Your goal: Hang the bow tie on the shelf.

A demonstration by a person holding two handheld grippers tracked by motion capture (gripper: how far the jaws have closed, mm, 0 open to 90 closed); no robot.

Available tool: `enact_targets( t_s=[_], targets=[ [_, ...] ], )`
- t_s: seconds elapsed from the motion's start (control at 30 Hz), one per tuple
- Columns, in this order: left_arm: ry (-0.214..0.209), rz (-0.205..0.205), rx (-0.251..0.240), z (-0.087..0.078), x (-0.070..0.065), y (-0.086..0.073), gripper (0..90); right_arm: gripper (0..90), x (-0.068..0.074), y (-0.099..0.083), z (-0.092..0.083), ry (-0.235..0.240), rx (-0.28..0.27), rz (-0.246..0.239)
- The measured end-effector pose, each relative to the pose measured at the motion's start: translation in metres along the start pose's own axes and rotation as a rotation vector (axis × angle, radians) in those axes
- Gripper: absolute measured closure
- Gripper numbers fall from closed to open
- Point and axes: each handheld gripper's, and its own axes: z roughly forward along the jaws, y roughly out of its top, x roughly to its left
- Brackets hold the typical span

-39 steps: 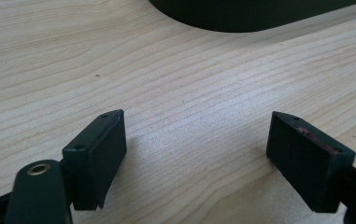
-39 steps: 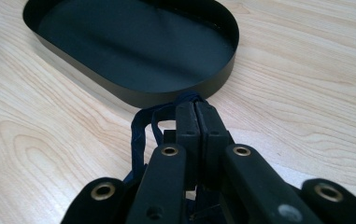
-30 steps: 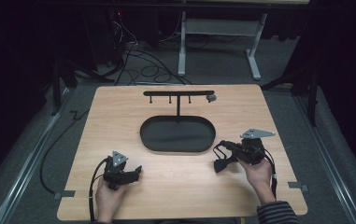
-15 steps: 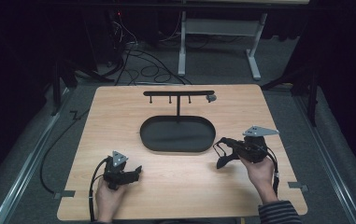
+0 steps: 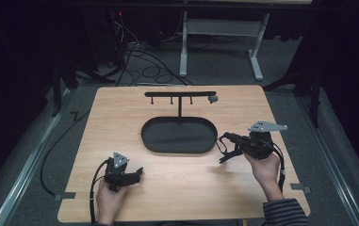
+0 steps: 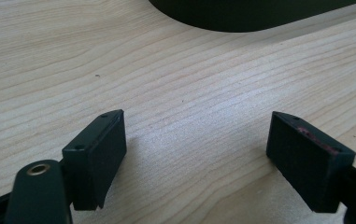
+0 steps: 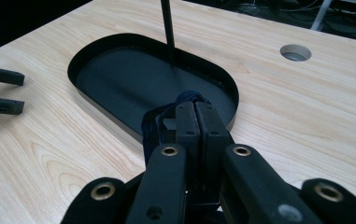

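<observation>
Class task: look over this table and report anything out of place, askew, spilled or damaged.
Nothing stands out. The black tray lies flat, its stand upright, hooks bare. The right gripper is clamped on a dark looped band; the left gripper rests open on the table.

Pale wood-grain table [image 5: 120,117] looks smooth and matt under both tools; ahead of the right gripper [image 7: 195,109] lies a matt black tray [image 7: 96,51], and a dark blue cord loop [image 7: 151,126], cloth-like, sits pinched between its matt black plastic-looking pads
</observation>
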Motion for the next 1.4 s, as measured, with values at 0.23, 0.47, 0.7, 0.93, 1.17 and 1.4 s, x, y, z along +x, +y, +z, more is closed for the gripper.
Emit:
enact_targets(
  t_s=[0.23, 0.47, 0.7, 0.93, 1.17, 1.4],
  targets=[
    [0.000, 0.000, 0.000, 0.000, 0.000, 0.000, 20.4, 90.0, 0.001, 0.008, -0.001, 0.006, -0.009, -0.013],
    [0.000, 0.000, 0.000, 0.000, 0.000, 0.000, 20.4, 90.0, 0.003, 0.020, -0.001, 0.011, -0.027, -0.029],
    [0.000, 0.000, 0.000, 0.000, 0.000, 0.000, 20.4, 90.0, 0.007, 0.033, -0.002, 0.015, -0.047, -0.052],
    [0.000, 0.000, 0.000, 0.000, 0.000, 0.000, 20.4, 90.0, 0.007, 0.043, 0.000, 0.017, -0.050, -0.062],
    [0.000, 0.000, 0.000, 0.000, 0.000, 0.000, 20.4, 90.0, 0.007, 0.051, 0.002, 0.021, -0.057, -0.069],
    [0.000, 0.000, 0.000, 0.000, 0.000, 0.000, 20.4, 90.0, 0.006, 0.060, 0.006, 0.013, -0.061, -0.073]
  ],
)
